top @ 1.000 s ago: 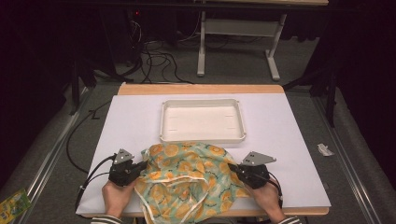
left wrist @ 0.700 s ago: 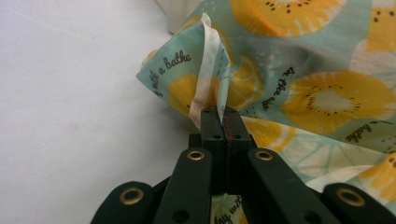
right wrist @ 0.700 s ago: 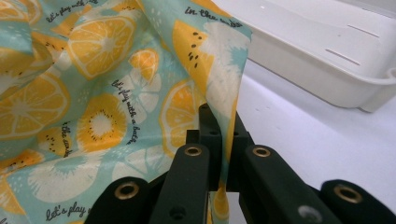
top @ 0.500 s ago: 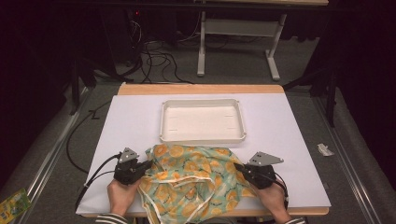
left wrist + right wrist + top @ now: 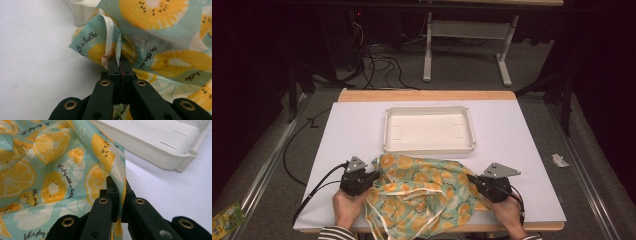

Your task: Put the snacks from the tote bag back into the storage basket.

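A mint-green cloth (image 5: 424,192) printed with orange and kiwi slices lies bunched on the white table cover near the front edge, part of it hanging over that edge. My left gripper (image 5: 373,176) pinches the cloth's left edge; in the left gripper view its jaws are shut on a fold of cloth (image 5: 110,47) with a white hem. My right gripper (image 5: 475,183) pinches the right edge; the right gripper view shows the jaws closed on the cloth's border (image 5: 117,170). Between the two grippers the cloth is stretched a little.
A white rectangular tray (image 5: 429,146) stands just behind the cloth, mid-table. The table cover (image 5: 352,125) ends in a wooden strip at the back. Cables (image 5: 312,190) trail off the left side; dark floor and table legs lie beyond.
Both grippers have drawn slightly toward the front edge with the cloth, which now lies flatter and a bit farther from the tray.
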Demonstrator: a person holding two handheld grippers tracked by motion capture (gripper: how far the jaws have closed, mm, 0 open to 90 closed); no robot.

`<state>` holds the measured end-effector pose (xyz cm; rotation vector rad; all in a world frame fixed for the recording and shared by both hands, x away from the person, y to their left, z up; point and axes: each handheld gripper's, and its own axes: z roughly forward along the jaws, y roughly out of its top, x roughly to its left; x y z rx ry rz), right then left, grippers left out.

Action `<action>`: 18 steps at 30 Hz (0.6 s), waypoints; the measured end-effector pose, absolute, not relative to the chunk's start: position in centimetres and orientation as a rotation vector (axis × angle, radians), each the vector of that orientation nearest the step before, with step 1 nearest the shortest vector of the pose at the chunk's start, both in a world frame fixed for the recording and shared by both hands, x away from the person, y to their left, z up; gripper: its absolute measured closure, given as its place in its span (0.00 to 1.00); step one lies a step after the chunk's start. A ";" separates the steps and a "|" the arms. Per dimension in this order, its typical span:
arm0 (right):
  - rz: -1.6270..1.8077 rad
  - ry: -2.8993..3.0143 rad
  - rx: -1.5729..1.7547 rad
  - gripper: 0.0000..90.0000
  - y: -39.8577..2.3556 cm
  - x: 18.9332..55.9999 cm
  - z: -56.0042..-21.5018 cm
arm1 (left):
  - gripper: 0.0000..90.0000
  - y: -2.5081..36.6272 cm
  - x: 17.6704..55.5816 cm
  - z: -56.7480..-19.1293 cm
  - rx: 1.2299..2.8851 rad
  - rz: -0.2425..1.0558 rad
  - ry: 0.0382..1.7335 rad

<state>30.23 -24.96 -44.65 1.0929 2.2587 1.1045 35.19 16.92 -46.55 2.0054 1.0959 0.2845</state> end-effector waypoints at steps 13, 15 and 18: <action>1.093 2.234 1.130 1.00 -26.1 30.0 -44.6 | 1.00 16.0 35.2 -46.9 1.987 0.256 1.091; 1.088 2.236 1.129 1.00 -26.3 30.0 -44.7 | 1.00 15.6 35.1 -46.8 2.009 0.272 1.074; 1.083 2.226 1.140 1.00 -26.7 30.0 -44.7 | 1.00 14.8 35.1 -46.3 2.021 0.289 1.047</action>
